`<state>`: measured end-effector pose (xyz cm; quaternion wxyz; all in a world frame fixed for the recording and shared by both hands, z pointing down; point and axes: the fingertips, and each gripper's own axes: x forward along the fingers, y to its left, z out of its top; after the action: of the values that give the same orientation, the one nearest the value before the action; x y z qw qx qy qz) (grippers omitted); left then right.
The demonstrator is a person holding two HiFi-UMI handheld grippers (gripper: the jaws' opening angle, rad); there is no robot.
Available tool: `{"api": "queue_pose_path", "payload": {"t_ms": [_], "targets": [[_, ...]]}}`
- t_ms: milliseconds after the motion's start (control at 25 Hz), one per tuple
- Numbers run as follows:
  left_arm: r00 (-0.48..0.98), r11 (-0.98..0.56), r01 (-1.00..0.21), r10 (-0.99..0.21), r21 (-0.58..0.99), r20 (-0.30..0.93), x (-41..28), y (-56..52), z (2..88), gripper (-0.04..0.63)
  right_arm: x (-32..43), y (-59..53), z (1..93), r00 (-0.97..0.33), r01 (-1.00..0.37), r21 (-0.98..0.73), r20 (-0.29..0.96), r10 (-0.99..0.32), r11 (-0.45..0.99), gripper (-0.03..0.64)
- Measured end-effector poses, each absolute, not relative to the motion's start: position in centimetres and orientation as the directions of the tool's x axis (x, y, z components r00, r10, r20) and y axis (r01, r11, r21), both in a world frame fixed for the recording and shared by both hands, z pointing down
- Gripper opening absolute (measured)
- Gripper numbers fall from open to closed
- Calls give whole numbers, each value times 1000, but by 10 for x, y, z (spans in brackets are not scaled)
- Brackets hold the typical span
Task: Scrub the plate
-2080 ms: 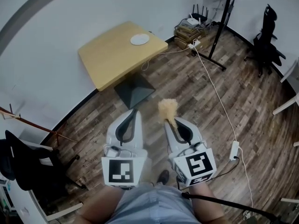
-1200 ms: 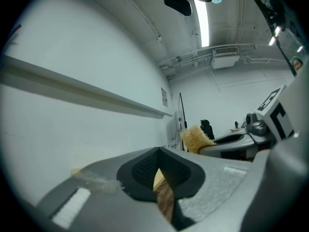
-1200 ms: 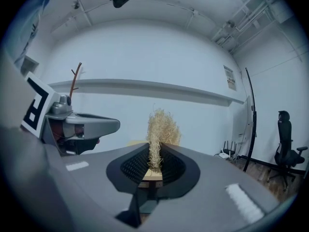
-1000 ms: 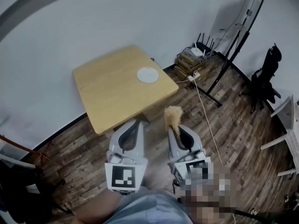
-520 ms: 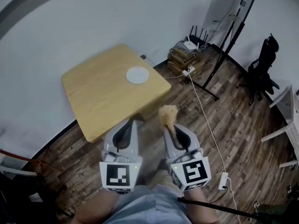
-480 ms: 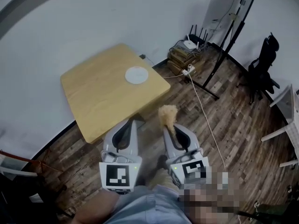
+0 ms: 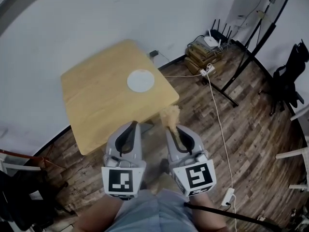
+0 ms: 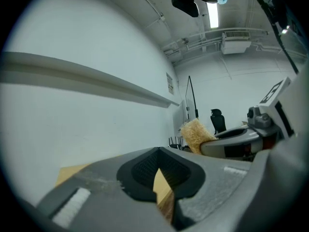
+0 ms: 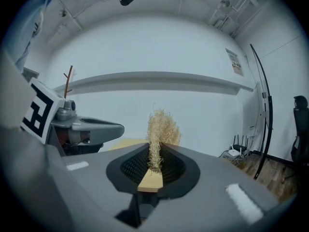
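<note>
A white plate [image 7: 140, 80] lies near the far right edge of a square wooden table [image 7: 96, 105]. In the head view both grippers hang side by side over the floor, just short of the table's near corner. My left gripper [image 7: 131, 126] is shut with nothing in it; through its pads [image 8: 145, 170] a wedge of tabletop shows. My right gripper [image 7: 173, 128] is shut on a straw-coloured scrubber [image 7: 170, 116], whose tuft [image 9: 161, 128] sticks up past the jaws [image 9: 155, 166]. The plate does not show in either gripper view.
A white wall runs behind the table. On the wood floor to the right are a stack of boxes with routers [image 7: 208, 47], a white cable [image 7: 216, 103], a black stand [image 7: 256, 47] and an office chair [image 7: 292, 71]. My legs fill the bottom edge.
The table and plate have come nearer and now sit just ahead of the grippers. Both grippers keep their pose, and the scrubber stays held in the right one.
</note>
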<state>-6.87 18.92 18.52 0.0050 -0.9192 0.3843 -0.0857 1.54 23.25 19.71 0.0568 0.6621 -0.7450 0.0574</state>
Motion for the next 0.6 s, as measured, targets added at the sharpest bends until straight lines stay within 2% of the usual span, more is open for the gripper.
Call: {"api": "queue_pose_path", "payload": {"t_ms": [600], "targets": [[545,-562,-820,-825,-108,150,-22,123,164,21,71,147,184,-306,-952,-60,124,-944,300,44]]}}
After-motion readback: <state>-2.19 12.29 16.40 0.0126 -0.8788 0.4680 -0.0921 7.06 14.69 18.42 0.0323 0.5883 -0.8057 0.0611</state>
